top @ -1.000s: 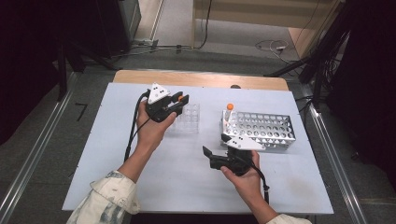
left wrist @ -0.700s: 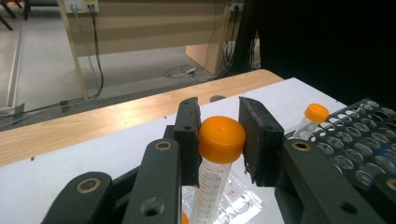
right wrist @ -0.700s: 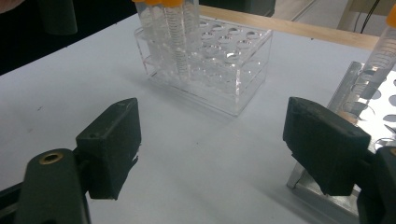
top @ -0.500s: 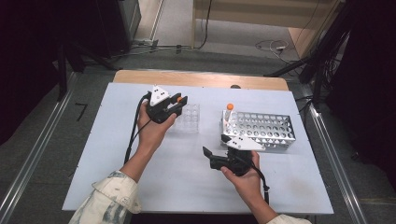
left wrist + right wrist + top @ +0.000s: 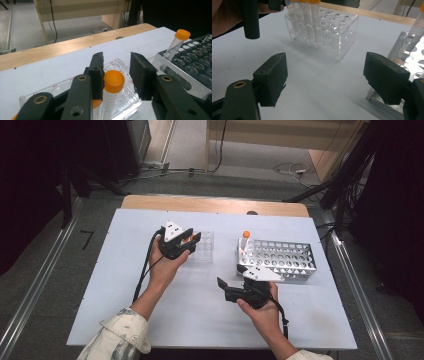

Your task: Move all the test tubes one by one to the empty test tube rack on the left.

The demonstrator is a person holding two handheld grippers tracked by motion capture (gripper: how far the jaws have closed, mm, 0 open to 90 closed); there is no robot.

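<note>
- Left claw (image 5: 189, 240) over the near-left end of the clear plastic rack (image 5: 204, 246), jaws pointing away from the person. Seen also in the left gripper view (image 5: 117, 72).
- Orange-capped tube (image 5: 113, 93) stands upright in the clear rack, between the left claw's jaws. Its cap touches the left jaw; a plain gap shows to the right jaw. The jaws have just been opening: not clamped on the tube.
- More orange caps low at the left of the left gripper view, partly hidden by the claw's body; count uncertain.
- Right gripper view: three tubes side by side in the clear rack (image 5: 329, 40), at its far-left end; the rest of its holes look empty.
- Right claw (image 5: 223, 289) held low over the white surface (image 5: 125, 310), just in front of the metal rack (image 5: 295, 265), jaws pointing left across the surface. Its jaws (image 5: 324, 77) stand wide apart with nothing between them.
- Metal rack to the right of the clear rack, apart from it. One orange-capped tube (image 5: 245, 242) in its far-left corner, leaning slightly.
- Both racks on the white surface; a wooden edge (image 5: 215, 205) runs along its far side.
</note>
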